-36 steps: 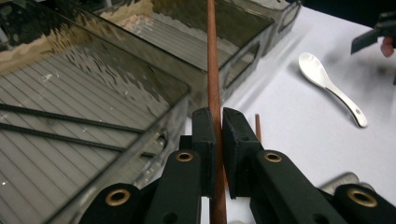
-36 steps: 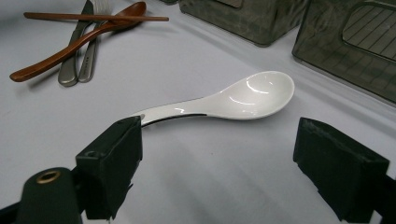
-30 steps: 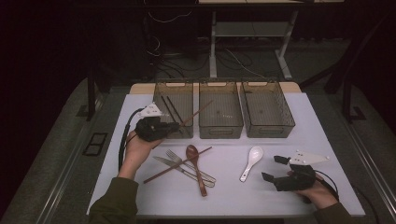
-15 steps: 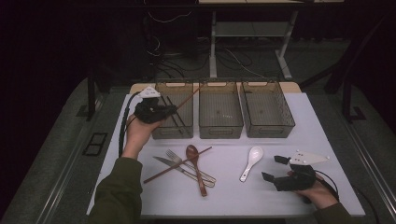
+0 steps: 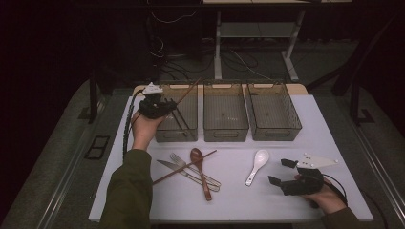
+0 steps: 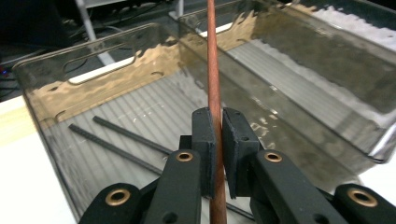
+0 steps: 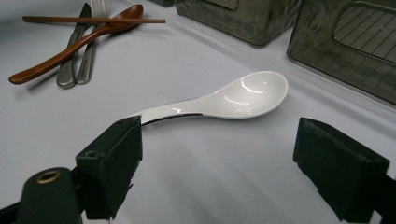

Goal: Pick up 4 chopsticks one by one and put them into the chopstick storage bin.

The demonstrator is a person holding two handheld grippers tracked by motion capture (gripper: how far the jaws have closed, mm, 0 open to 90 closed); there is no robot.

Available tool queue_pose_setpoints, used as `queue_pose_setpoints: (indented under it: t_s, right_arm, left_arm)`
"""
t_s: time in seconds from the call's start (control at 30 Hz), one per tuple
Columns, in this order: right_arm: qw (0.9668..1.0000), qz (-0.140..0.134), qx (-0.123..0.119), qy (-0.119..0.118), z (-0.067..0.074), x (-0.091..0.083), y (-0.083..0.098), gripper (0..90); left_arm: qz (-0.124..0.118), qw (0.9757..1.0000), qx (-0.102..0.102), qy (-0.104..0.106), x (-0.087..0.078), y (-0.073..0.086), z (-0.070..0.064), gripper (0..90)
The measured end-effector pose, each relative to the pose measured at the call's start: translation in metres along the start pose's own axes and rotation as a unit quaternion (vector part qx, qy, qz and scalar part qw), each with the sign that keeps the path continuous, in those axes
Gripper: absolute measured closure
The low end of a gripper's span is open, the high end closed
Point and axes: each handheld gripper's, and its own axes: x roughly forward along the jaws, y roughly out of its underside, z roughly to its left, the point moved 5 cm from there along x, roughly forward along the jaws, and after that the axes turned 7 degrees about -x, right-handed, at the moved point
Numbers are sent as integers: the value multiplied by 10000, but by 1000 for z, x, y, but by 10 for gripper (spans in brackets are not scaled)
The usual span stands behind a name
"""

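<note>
While the left gripper (image 5: 168, 106) clamps a brown chopstick (image 6: 214, 70) over the ten-o'clock bin (image 5: 179, 135), remaining cutlery (image 5: 191, 167) awaits; right gripper (image 7: 233, 172) gapes empty.

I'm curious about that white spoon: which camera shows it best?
The right gripper view: the white spoon lies large and sharp just beyond the open tongs. The high view shows it small; the left gripper view faces the bins.

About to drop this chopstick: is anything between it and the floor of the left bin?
Nothing visible blocks it. The left hand-held gripper holds the brown chopstick over the left bin. Two black chopsticks already lie on the bin floor, off to one side in the left gripper view; the brown one may land near or across them.
</note>
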Motion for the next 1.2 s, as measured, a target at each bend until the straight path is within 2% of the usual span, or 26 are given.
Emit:
queue_pose_setpoints:
  t_s: [0.13, 0.23, 0.37, 0.67, 0.87, 1.1, 1.2]
  right_arm:
    - [10000, -3, -2, -4, 0, 0, 0, 153]
    - [10000, -5, -8, -6, 1, 0, 0, 153]
    - [10000, -5, -7, -7, 1, 0, 0, 153]
    - [10000, -5, -5, -9, 1, 0, 0, 153]
    - [10000, -8, -25, -11, 1, 0, 0, 153]
    - [10000, -4, -23, -12, 1, 0, 0, 153]
    - [10000, 0, -24, -10, 1, 0, 0, 153]
  left_arm:
    - [-67, 9999, -126, -86, 4, 0, 5, 829]
    - [-60, 9997, -130, -189, 7, 1, 8, 829]
    - [149, 9992, -101, -355, 12, 7, 13, 829]
    - [377, 9979, -196, -485, 21, 13, 13, 828]
    - [449, 9973, -262, -519, 22, 15, 15, 821]
    - [366, 9977, -297, -481, 20, 13, 13, 781]
    - [360, 9980, -250, -455, 19, 12, 12, 767]
